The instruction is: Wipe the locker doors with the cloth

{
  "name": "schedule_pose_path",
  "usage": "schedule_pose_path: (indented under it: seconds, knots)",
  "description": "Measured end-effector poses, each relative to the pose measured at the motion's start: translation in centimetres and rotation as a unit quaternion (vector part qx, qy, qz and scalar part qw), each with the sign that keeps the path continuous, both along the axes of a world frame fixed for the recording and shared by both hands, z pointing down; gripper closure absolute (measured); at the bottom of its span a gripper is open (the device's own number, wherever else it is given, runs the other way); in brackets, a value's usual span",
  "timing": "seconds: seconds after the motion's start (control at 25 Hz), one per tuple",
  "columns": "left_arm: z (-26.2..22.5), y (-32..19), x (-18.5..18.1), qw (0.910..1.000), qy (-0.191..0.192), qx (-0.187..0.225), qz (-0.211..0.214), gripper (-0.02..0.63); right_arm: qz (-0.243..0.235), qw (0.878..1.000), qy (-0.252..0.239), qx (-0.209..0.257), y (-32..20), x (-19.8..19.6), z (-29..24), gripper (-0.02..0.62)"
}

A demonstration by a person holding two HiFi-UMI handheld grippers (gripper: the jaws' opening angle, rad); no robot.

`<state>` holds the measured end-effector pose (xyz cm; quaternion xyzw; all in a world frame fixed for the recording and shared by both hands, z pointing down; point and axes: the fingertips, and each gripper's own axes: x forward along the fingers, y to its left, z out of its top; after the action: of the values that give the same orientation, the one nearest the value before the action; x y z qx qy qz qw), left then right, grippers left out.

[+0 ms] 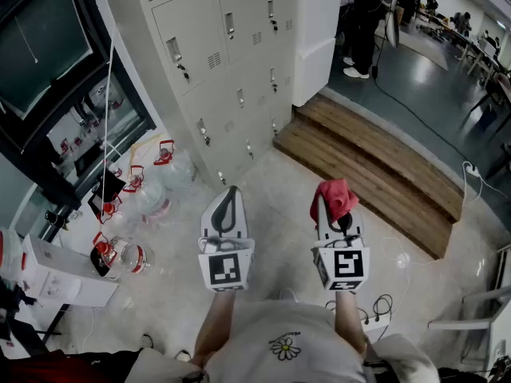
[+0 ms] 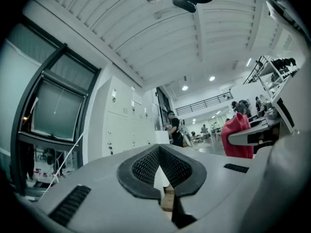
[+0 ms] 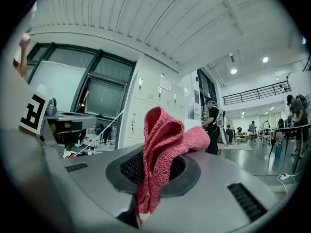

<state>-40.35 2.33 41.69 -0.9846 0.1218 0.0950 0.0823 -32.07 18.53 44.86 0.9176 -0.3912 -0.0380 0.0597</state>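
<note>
A bank of pale grey locker doors [image 1: 227, 62] stands ahead and to the left, seen also in the left gripper view as lockers [image 2: 127, 125] and in the right gripper view as lockers [image 3: 155, 106]. My right gripper [image 1: 329, 202] is shut on a red cloth [image 1: 335, 195], which bunches up out of the jaws as the red cloth [image 3: 163, 149]. That cloth [image 2: 238, 136] shows at the right of the left gripper view too. My left gripper [image 1: 230, 202] is shut with nothing in it, its pads [image 2: 146, 166] pressed together. Both grippers hang in the air, well short of the lockers.
Wooden steps [image 1: 375, 162] rise to the right of the lockers. Water jugs with red handles [image 1: 160, 166] and clutter sit on the floor at left by a dark window frame [image 1: 56, 70]. A person [image 1: 363, 14] stands at the far end. Cables and a power strip [image 1: 375, 317] lie near my feet.
</note>
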Motion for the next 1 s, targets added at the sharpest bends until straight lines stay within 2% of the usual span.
schedule_pose_path:
  seconds: [0.4,0.68,0.8,1.0]
  knots:
    - [0.4,-0.3,1.8,0.9997,-0.018,0.014,-0.007,0.589,-0.007,1.0,-0.011,-0.004,0.3,1.9,0.8,0.563]
    - [0.8,0.8,3.7,0.9998,-0.004,-0.008,-0.015,0.589,-0.029,0.999,-0.017,0.01,1.3,3.4,1.4,0.563]
    - [1.0,1.4,4.2,0.9998,-0.003,-0.002,-0.02,0.589,-0.03,0.999,-0.043,0.003,2.0,4.0,2.2,0.563]
    - [0.6,2.2,6.5,0.9999,0.0,0.006,-0.011,0.59,-0.034,0.997,-0.051,0.037,2.4,6.4,2.8,0.563]
